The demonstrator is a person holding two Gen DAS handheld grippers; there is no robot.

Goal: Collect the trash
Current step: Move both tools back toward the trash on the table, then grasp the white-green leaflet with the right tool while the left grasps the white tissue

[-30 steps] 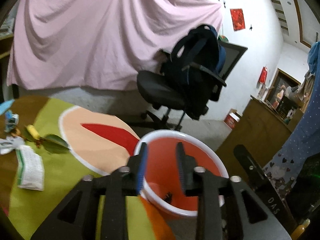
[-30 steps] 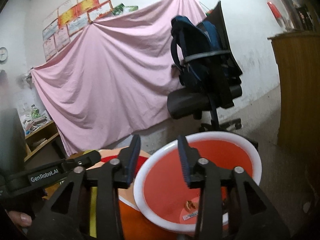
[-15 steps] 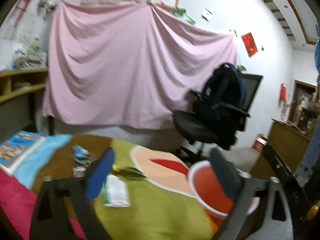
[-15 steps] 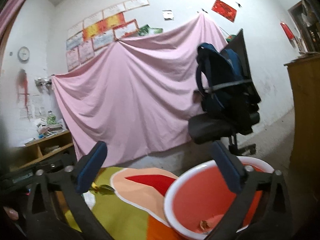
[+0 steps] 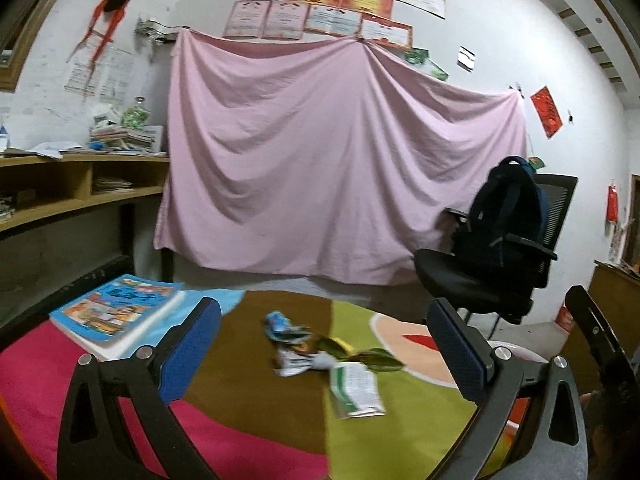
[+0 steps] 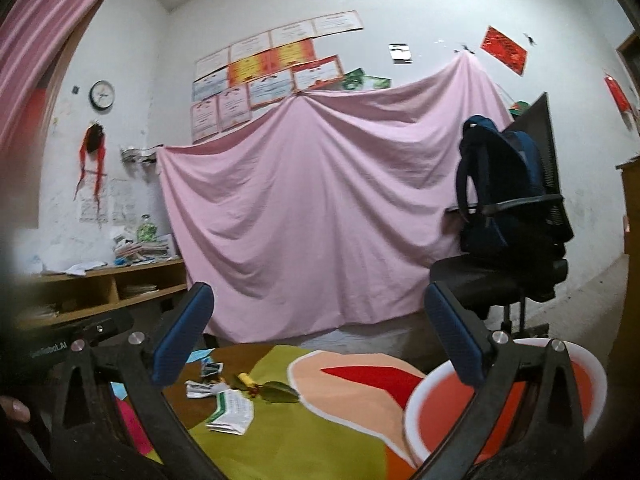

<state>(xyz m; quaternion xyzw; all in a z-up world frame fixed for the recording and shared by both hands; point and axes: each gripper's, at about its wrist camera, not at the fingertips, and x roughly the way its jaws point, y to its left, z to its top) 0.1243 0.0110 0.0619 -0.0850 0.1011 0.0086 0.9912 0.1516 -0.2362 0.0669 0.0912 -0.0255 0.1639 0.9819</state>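
Mostly covered, the desk (image 5: pixel 256 412) wears a cloth (image 5: pixel 400 432) of magenta, brown, lime and peach patches. Behind it a pink sheet (image 5: pixel 332 168) hangs over the white wall, certificates above it; a shelf (image 5: pixel 80 184) with stacked papers stands left, a black chair (image 5: pixel 480 276) with a dark backpack (image 5: pixel 508 208) right. A book (image 5: pixel 116 312) lies at the desk's left edge.

Trash (image 5: pixel 324 352) sits near the desk's middle: a blue wrapper, crumpled white paper, a yellow bit, green leaves, and a green-white packet (image 5: pixel 356 390) nearest the camera. Motion blur makes print and exact pieces unreadable.

Bowl (image 6: pixel 508 404), orange with a white rim, stands at the right edge; the right gripper's finger hides part of it, and its contents cannot be made out. From the left wrist view only a sliver of rim shows.

Left gripper (image 5: pixel 320 344): jaws wide apart, nothing between them. Right gripper (image 6: pixel 316 332): jaws wide apart, likewise clear of the trash.
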